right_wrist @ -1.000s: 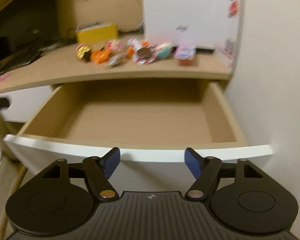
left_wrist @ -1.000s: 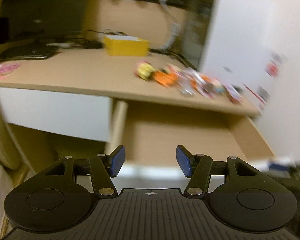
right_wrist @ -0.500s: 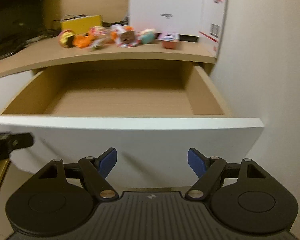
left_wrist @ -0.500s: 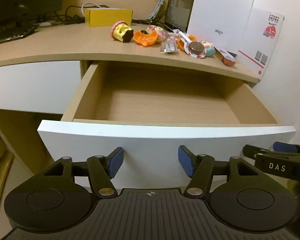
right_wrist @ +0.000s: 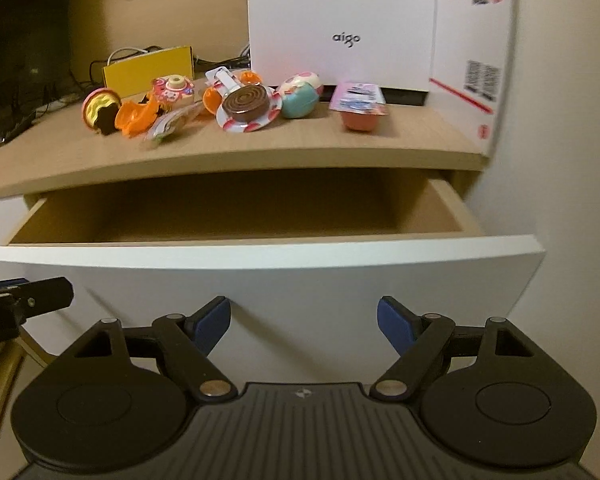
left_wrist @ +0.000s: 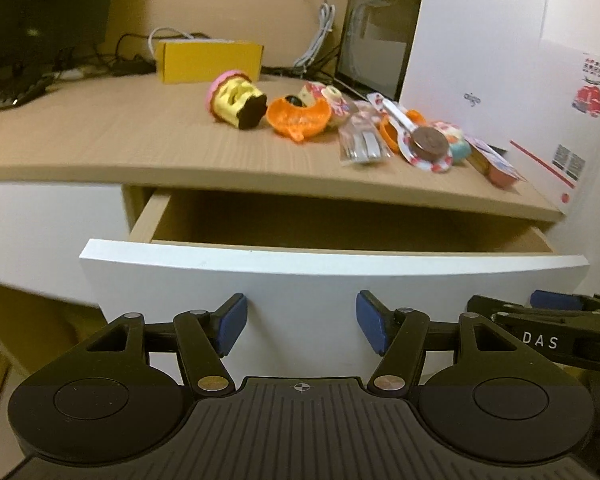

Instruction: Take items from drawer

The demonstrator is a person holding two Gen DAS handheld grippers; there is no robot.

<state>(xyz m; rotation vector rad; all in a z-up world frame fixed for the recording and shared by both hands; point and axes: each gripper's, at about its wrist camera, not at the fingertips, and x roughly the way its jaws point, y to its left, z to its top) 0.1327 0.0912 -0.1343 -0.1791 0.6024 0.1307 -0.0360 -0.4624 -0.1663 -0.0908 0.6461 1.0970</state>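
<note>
Compared with half a second back, the drawer (left_wrist: 332,272) shows far less of its inside: from both wrist views only a narrow strip of its wooden walls is seen above the white front, and its floor is hidden. Both tools sit lower against that front panel than before.

On the left, the left gripper (left_wrist: 300,326) faces the white panel with its blue pads spread apart, holding nothing. On the desk top (left_wrist: 100,136) above, the toy items run in a row from left to right: a yellow-and-pink cake (left_wrist: 236,100), an orange piece (left_wrist: 300,118), a clear packet (left_wrist: 362,144), a brown spiral disc on a plate (left_wrist: 430,148), a teal ball (right_wrist: 298,98) and a pink sealed cup (right_wrist: 360,110). The row's long axis follows the desk's front edge; the cup lies nearest the wall.

Behind them stands a white box (right_wrist: 340,20) printed "aigo", and a yellow box (left_wrist: 208,60) farther left.

On the right, the right gripper (right_wrist: 304,328) is likewise spread wide and empty; its side reads "DAS" in the left view.
</note>
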